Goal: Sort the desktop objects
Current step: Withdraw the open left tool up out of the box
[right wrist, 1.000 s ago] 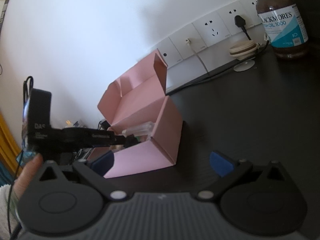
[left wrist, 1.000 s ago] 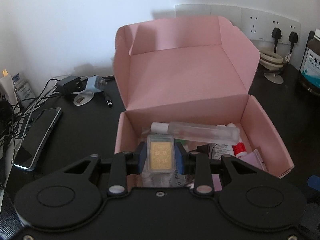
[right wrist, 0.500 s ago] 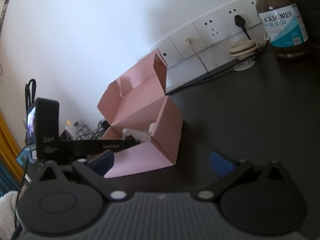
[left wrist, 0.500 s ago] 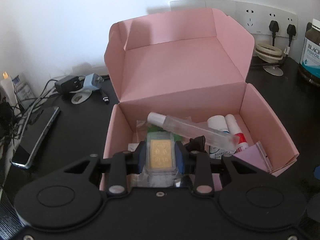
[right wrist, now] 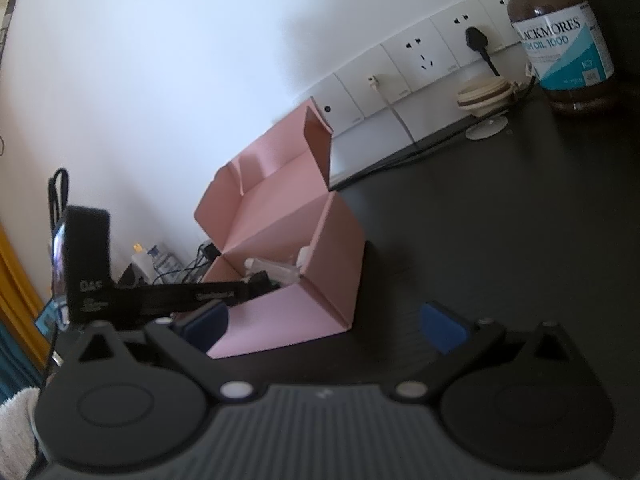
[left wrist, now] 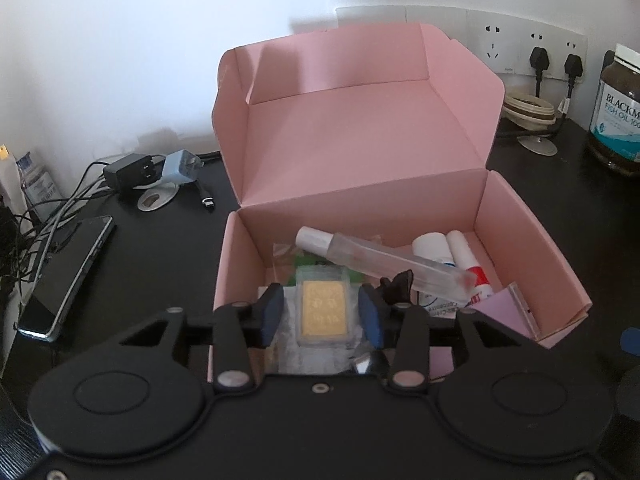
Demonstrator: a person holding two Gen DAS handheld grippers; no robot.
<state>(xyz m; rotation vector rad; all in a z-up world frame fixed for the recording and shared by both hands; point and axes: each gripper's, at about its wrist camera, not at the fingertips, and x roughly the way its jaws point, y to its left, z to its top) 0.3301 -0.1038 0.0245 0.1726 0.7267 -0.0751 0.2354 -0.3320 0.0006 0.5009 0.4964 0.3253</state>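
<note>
The left gripper (left wrist: pixel 323 314) has just let go: its jaws have been opening, pads clear of the gold card case (left wrist: pixel 323 307) between them, long axis pointing straight ahead; the right gripper (right wrist: pixel 325 324) gapes wide, holding nothing.

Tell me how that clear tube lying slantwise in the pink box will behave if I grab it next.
The clear tube looks rigid and smooth, so probably slippery between pads. It rests propped on other items in the pink box, so a nudge may roll or slide it down. It seems light; if it is glass, it is also fragile, which I cannot tell.
</note>
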